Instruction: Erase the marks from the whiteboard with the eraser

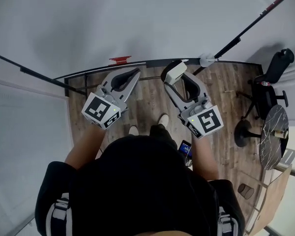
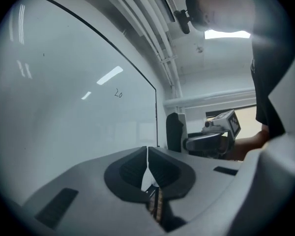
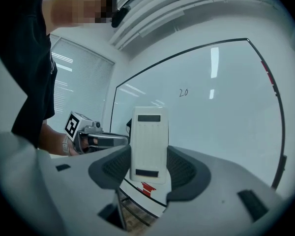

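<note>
A big whiteboard (image 3: 221,107) hangs on the wall ahead, also seen as whiteboard (image 1: 137,18) and whiteboard (image 2: 64,97). A small handwritten mark "20" (image 3: 183,92) sits high on it, and the same mark (image 2: 118,94) shows in the left gripper view. My right gripper (image 3: 148,168) is shut on a white eraser (image 3: 149,144) that stands upright between its pads, the eraser (image 1: 176,73) held a short way off the board. My left gripper (image 2: 147,168) is shut with nothing in it, raised beside the right gripper (image 2: 211,136).
A red clip (image 1: 120,60) rests on the board's bottom rail (image 1: 152,62). Wooden floor (image 1: 221,87) lies below, with a black office chair (image 1: 273,77) and a round dark table (image 1: 274,136) at the right. Window blinds (image 3: 73,87) are to the left of the board.
</note>
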A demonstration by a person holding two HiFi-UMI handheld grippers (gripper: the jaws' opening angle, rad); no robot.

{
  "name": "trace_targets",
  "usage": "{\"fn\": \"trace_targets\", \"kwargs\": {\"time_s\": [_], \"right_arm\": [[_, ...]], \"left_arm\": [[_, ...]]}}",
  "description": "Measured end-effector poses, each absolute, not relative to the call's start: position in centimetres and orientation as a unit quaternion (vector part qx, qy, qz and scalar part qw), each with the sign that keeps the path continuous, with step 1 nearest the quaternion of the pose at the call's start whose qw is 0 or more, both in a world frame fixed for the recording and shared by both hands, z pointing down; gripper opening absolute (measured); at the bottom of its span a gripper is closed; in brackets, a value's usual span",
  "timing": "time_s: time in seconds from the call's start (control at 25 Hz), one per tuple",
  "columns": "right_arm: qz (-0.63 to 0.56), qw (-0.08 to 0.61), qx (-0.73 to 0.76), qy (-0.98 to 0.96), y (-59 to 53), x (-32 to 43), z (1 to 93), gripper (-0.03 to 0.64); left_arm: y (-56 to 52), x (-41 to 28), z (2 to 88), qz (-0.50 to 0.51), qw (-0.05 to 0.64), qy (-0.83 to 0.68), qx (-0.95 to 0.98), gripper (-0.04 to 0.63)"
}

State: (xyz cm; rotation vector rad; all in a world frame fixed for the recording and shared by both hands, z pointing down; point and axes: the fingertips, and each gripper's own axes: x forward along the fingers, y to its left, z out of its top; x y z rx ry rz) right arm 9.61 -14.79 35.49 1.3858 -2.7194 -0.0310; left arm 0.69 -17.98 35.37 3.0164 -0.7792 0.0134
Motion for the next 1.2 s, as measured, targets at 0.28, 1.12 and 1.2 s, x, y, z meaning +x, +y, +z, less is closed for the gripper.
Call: {"fn": "trace_targets", "kwargs": {"time_s": [0.28,1.12,1.2], "right_arm": [[-0.061,0.120,0.408,-0.903,-21.9,13.6,34.5,0.227],[-0.427,0.400,0.441,-0.681,-34.8,12.6,15.7,0.227],[-0.445,0.414,0.446,-0.657,-35.2,12.2,13.3,0.227]], "left_arm": [[-23.1,3.8,34.3,0.016,0.001,-0.341,0.940,0.009],[-31.5,2.9,25.6,-0.022,-0.066,-0.392,0.917,0.009],[-31.8,2.5,24.9,-0.027,-0.072,-0.389,0.918,0.009]]}}
